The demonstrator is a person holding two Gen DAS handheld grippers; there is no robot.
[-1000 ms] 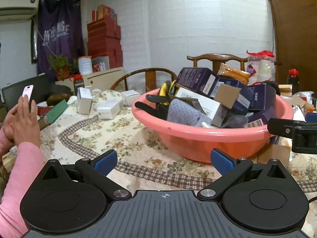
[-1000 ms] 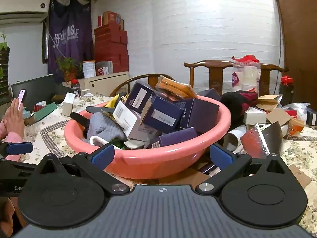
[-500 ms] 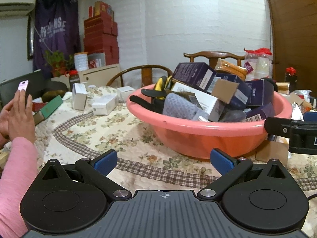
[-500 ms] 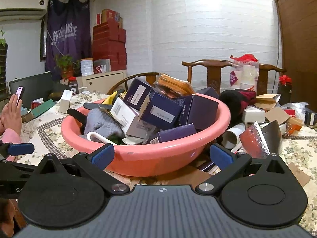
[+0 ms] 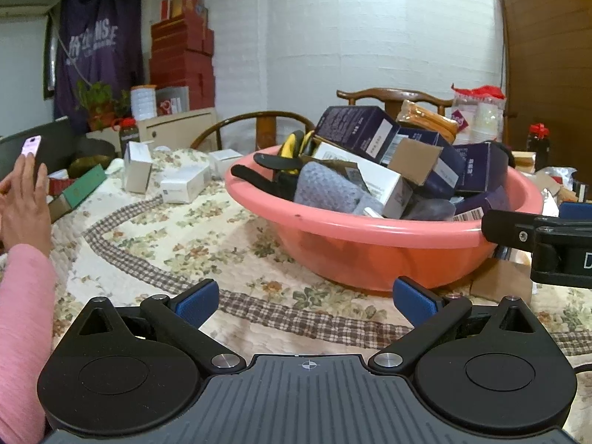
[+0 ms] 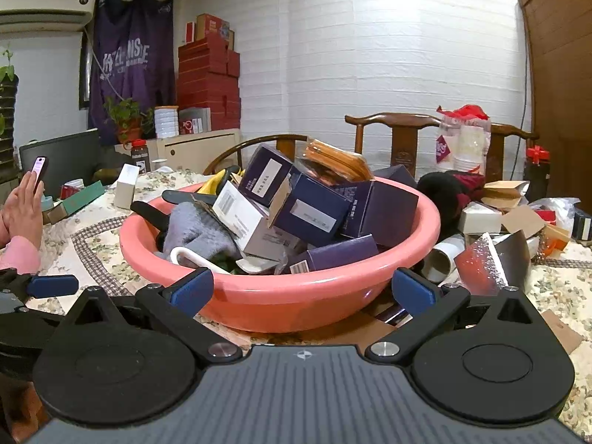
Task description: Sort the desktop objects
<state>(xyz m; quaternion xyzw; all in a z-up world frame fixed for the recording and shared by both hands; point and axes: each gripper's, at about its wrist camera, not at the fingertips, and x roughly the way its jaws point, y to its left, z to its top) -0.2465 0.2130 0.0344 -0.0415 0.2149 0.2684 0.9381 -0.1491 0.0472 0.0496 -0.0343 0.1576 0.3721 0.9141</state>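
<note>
Heaping above the basin (image 6: pixel 281 296) rim: boxes (image 6: pixel 310 211); both grippers' fingers spread, empty. Risk: tugging one could topple neighbours onto counter (image 5: pixel 166 244).

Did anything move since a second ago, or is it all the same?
Almost the same. Both views shifted a bit: the pink basin sits slightly lower and further left in the left view, so the left tongs drifted a little. Nothing was grabbed or dropped. Both the left and right tongs stayed open and empty, and the boxes stayed piled in the basin.
</note>
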